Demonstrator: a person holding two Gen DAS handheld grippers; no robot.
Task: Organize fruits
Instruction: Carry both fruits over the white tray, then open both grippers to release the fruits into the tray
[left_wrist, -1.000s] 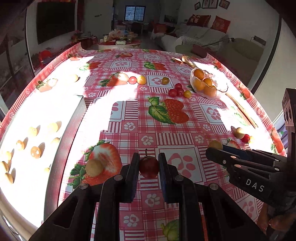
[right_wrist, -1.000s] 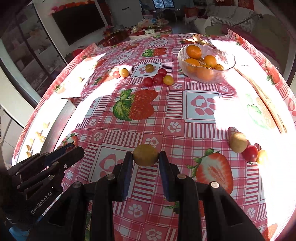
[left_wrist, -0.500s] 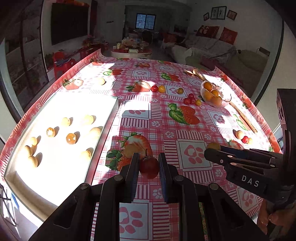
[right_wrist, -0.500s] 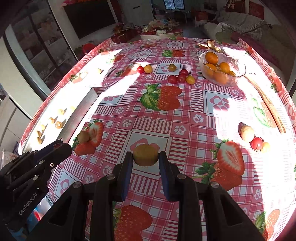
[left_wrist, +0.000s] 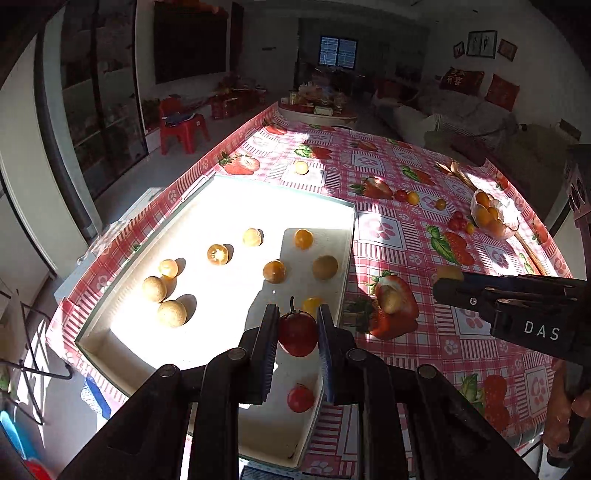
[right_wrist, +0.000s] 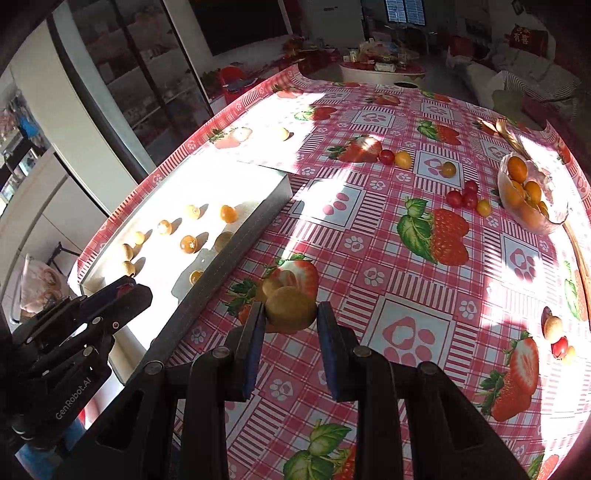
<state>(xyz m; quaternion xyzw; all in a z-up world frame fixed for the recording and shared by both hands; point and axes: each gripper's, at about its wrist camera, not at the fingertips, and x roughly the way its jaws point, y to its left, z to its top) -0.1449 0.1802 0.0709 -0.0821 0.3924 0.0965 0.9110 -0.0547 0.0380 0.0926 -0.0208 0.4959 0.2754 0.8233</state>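
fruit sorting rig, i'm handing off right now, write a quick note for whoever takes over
Left claw: shut on a red stemmed fruit, held over the white tray.
Right claw: shut on a tan round fruit, over the tablecloth just beside the tray's edge.
Done: about ten small yellow, tan and red fruits lie in the tray.
Left: set down both held fruits, then collect the loose cherry tomatoes and other strays from the cloth. The glass bowl holds orange fruits.
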